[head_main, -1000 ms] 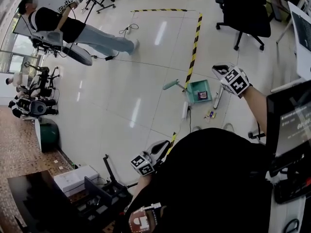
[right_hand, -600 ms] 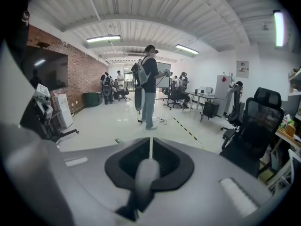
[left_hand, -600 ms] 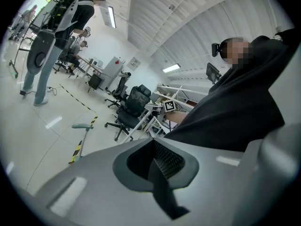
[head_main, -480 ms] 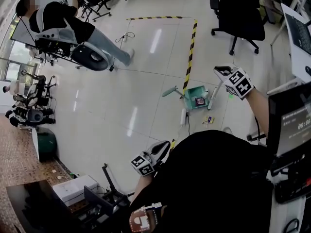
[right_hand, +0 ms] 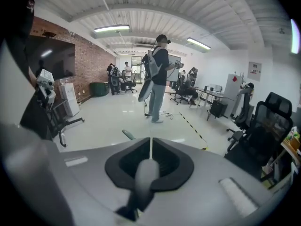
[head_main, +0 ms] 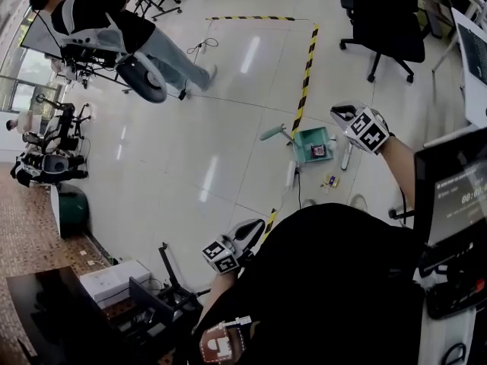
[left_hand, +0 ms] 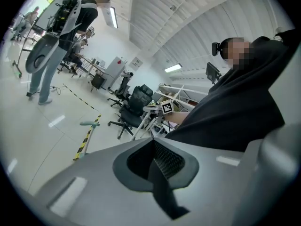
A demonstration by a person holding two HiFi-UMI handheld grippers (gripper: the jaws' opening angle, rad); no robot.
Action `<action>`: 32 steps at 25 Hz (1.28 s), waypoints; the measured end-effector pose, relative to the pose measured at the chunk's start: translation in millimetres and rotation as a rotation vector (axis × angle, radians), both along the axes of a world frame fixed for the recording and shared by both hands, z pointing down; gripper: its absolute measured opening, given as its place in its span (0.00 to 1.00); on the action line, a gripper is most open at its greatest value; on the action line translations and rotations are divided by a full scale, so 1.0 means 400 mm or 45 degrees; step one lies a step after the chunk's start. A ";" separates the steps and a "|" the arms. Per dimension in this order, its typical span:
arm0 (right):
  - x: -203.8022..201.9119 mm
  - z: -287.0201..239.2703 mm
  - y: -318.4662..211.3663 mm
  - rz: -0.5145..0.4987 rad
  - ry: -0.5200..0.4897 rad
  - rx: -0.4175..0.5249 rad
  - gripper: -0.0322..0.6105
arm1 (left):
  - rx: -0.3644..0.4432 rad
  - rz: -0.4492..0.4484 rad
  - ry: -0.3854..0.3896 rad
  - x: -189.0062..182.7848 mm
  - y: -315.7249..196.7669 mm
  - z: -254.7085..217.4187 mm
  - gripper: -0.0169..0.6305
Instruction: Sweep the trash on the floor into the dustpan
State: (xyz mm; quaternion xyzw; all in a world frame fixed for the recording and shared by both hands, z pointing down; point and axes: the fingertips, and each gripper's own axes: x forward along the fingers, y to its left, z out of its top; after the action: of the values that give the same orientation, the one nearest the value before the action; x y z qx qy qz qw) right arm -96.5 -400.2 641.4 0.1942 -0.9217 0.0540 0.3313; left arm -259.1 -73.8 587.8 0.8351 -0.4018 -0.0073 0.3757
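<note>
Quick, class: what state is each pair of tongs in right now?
Left tongs: closed, empty.
Right tongs: closed on the white broom handle.

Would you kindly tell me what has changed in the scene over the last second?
Very little. The right gripper stays shut on the broom handle, whose lower end only wobbled beside the dustpan. The person in the background stepped along with a round grey device. The left gripper stays shut on nothing by the waist; the scraps near the dustpan remain unswept.
</note>
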 end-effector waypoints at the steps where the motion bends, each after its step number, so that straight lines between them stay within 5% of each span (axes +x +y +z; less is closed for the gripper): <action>1: -0.021 0.001 0.006 -0.023 -0.008 0.000 0.07 | -0.010 -0.020 -0.005 -0.006 0.015 0.000 0.03; 7: -0.122 -0.032 0.022 -0.124 -0.104 0.020 0.07 | -0.027 -0.111 -0.018 -0.016 0.072 0.010 0.03; 14: -0.127 -0.120 0.032 -0.140 -0.188 0.050 0.07 | 0.018 -0.081 0.004 -0.001 0.042 0.010 0.03; 22: 0.004 -0.175 0.077 0.010 -0.193 0.026 0.07 | 0.081 0.064 0.064 0.017 -0.035 0.012 0.03; 32: 0.296 -0.189 0.242 0.419 -0.041 0.034 0.07 | 0.121 0.457 0.177 0.090 -0.092 0.039 0.03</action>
State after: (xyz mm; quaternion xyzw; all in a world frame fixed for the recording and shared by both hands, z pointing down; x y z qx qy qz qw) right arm 21.8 -303.5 565.9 0.3461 -0.8833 0.0983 0.3006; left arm -223.2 -110.5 603.3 0.9076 -0.2188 -0.0166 0.3580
